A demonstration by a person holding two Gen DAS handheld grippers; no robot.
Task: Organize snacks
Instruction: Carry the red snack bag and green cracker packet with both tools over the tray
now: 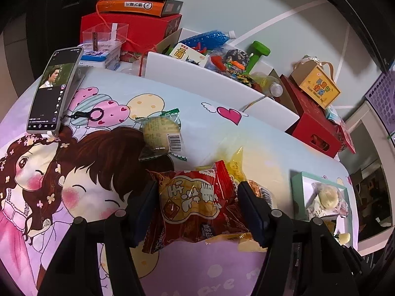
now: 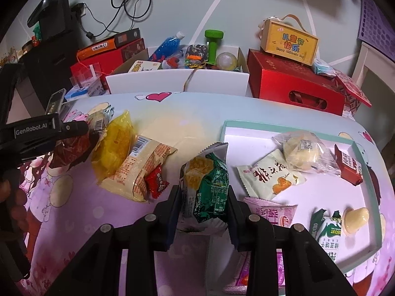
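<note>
From the left wrist, our left gripper [image 1: 197,204] is clamped on one red snack bag [image 1: 197,207], lifted off the tabletop [image 1: 222,128]; the tray [image 1: 296,180] lies to its right. From the right wrist, our right gripper [image 2: 203,197] pinches one green packet [image 2: 205,185], long axis upright, and the tray [image 2: 291,125], holding six snacks, sits just right, nearer this hand.

Pale wall [image 2: 187,2] (cables dangling)
</note>
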